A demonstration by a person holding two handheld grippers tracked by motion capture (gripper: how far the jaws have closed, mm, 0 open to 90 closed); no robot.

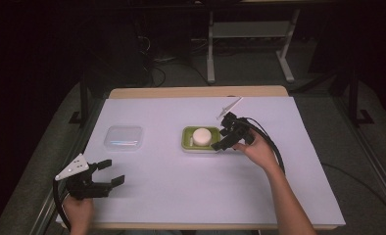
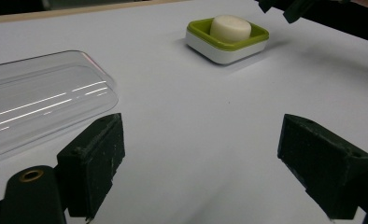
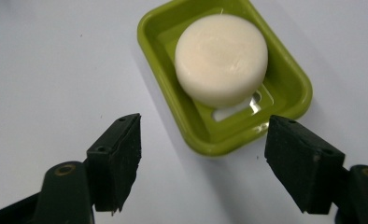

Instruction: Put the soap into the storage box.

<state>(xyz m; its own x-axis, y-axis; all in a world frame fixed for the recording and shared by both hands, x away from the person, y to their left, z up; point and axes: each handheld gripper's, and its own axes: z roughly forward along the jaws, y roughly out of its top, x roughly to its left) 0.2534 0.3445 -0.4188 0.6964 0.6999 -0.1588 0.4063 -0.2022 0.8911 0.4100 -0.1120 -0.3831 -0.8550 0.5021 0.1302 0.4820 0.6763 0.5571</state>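
A round white soap bar [image 1: 201, 135] lies in a green soap dish [image 1: 187, 142] with a white base, near the table's middle. My right gripper [image 1: 222, 138] hovers just right of the dish, tilted down toward it. In the right gripper view its jaws [image 3: 203, 158] stand open with nothing between them, the near end of the dish [image 3: 285, 79] and the soap [image 3: 221, 58] just beyond. My left gripper [image 1: 111, 172] rests open at the front left, holding nothing. Past its wide jaws [image 2: 215, 172] lie the dish [image 2: 205, 46] and soap [image 2: 230, 28].
A clear plastic lid [image 1: 124, 137] lies flat on the white sheet left of the dish, close ahead of the left gripper [image 2: 37, 100]. The wooden table edge [image 1: 196, 92] runs along the back. The right gripper's tip [image 2: 289, 7] hangs beside the dish.
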